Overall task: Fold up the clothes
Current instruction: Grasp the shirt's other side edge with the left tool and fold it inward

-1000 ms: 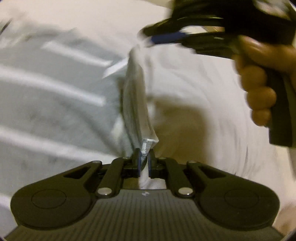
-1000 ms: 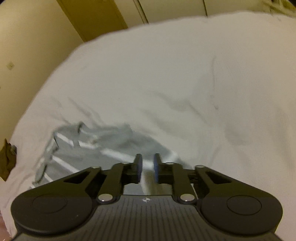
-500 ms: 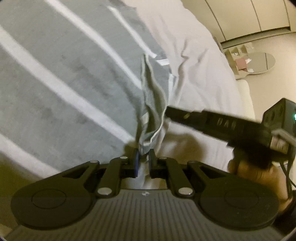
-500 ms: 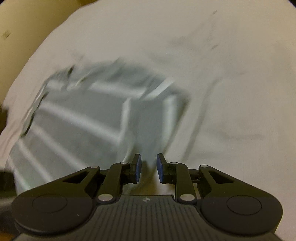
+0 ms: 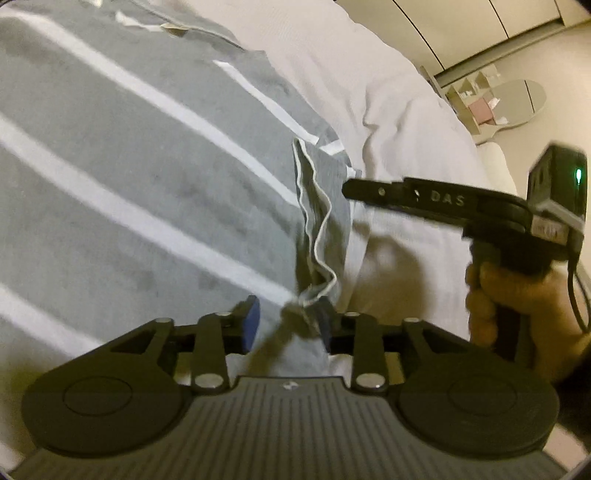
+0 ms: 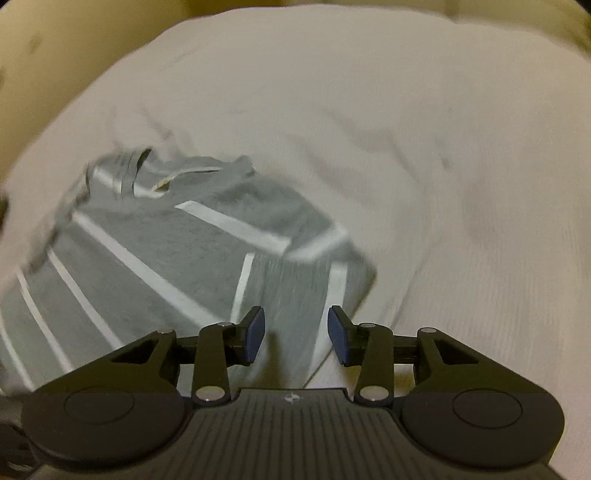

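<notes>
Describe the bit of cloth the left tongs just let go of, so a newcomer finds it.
On the white bedsheet lies a grey shirt with white stripes. Its rumpled folded edge runs along the shirt's right side, the only wavy white-hemmed ridge there.

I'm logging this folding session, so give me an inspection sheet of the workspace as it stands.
Surface: white bedsheet, wrinkled.
Job's things: grey striped garment lying on the sheet, one side folded over; folded edge rumpled.
Clutter: nothing seen on the sheet.
Grippers: left hand-held gripper open, garment edge between its fingers; right hand-held gripper open above the garment, held by a hand.
Cables: black cable hanging by that hand.
Surroundings: pale cabinet doors, small items on the floor.
</notes>
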